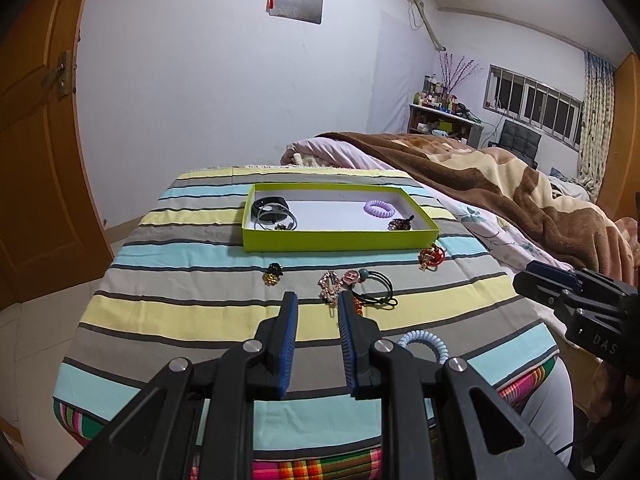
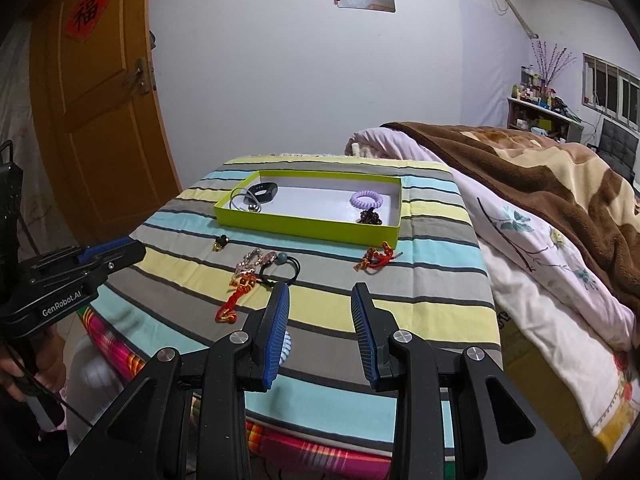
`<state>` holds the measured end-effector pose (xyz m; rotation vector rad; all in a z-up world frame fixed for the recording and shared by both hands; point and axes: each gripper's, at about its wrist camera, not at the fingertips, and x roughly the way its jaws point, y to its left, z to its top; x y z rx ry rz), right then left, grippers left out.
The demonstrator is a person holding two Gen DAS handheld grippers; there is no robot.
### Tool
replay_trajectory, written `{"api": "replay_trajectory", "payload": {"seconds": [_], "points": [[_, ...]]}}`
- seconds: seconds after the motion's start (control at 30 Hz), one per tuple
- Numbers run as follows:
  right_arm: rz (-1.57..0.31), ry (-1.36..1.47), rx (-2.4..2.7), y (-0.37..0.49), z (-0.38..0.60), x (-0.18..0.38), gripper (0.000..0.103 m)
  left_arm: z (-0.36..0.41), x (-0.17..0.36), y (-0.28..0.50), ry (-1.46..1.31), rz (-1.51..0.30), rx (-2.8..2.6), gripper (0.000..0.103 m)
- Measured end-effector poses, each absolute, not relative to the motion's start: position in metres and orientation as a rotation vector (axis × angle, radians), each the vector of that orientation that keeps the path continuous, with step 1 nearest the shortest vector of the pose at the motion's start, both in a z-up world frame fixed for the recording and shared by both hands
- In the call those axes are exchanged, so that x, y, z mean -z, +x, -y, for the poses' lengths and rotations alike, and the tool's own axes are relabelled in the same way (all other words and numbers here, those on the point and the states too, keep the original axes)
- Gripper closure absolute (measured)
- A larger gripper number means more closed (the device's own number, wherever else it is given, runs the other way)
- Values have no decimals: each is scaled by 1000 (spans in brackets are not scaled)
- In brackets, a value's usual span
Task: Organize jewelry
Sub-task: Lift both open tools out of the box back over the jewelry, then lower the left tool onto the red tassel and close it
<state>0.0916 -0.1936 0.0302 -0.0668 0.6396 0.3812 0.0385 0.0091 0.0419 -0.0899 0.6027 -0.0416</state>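
A lime-green tray (image 1: 332, 241) (image 2: 304, 229) sits on the striped table. It holds a black band (image 1: 272, 202) (image 2: 266, 191), a purple coil tie (image 1: 379, 209) (image 2: 366, 200) and a dark beaded piece (image 1: 400, 224) (image 2: 370, 217). Loose in front of it lie a black-gold charm (image 1: 273, 273) (image 2: 220, 242), a rose-gold clip (image 1: 330, 286) (image 2: 252, 262), a black hair tie (image 1: 378, 290) (image 2: 290, 268), a red knot ornament (image 1: 432, 258) (image 2: 378, 259) and a pale blue coil tie (image 1: 426, 342) (image 2: 285, 346). My left gripper (image 1: 317, 304) is open and empty just short of the clip. My right gripper (image 2: 322, 294) is open and empty above the table's near part.
The striped cloth (image 1: 200, 280) (image 2: 420, 304) covers a small table with edges close on the left and front. A bed with a brown blanket (image 1: 500, 184) (image 2: 540, 168) lies to the right. A wooden door (image 1: 36, 140) (image 2: 92, 112) stands at left.
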Motion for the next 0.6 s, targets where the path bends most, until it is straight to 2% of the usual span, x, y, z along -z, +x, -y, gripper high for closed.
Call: {"api": "replay_trajectory", "payload": {"seconds": [0.6], "points": [[-692,-72,-405,120,190,-10,70,13,0,76,-121,-721,126,82]]}}
